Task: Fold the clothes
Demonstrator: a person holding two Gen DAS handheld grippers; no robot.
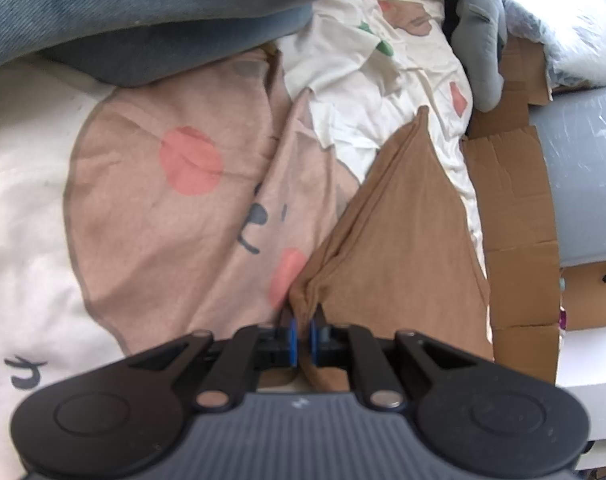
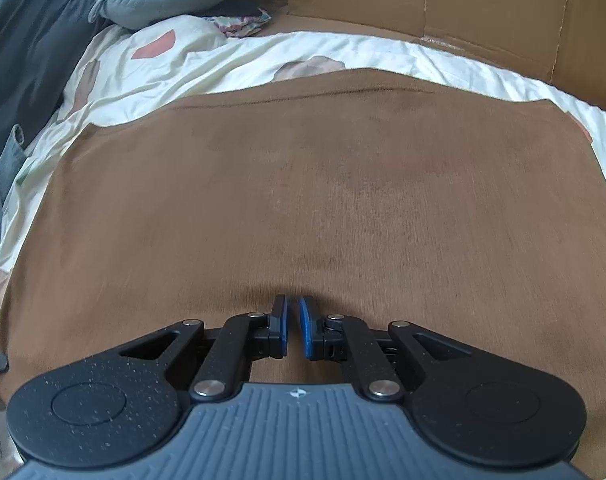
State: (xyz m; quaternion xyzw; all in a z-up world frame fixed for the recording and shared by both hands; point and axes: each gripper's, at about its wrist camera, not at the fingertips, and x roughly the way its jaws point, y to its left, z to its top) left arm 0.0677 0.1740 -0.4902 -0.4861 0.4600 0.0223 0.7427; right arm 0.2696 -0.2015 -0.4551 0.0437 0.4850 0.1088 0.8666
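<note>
Your left gripper (image 1: 301, 330) pinches the brown garment (image 1: 399, 240)'s bunched corner; right gripper (image 2: 293, 322) nearly closed, nothing between; soft, limp cloth ahead; grab an edge.

The brown garment (image 2: 323, 184) is matt, soft knit cloth; the bedsheet (image 1: 363, 72) crumpled cotton; the cardboard (image 2: 483, 12) rough paper.

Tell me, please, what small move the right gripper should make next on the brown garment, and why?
Probably lower the right gripper and pinch the flat brown knit garment below it. The left gripper already clamps a bunched corner of that garment, while the right jaws stand slightly apart with no fabric between them, so a fold needs a second hold.
</note>
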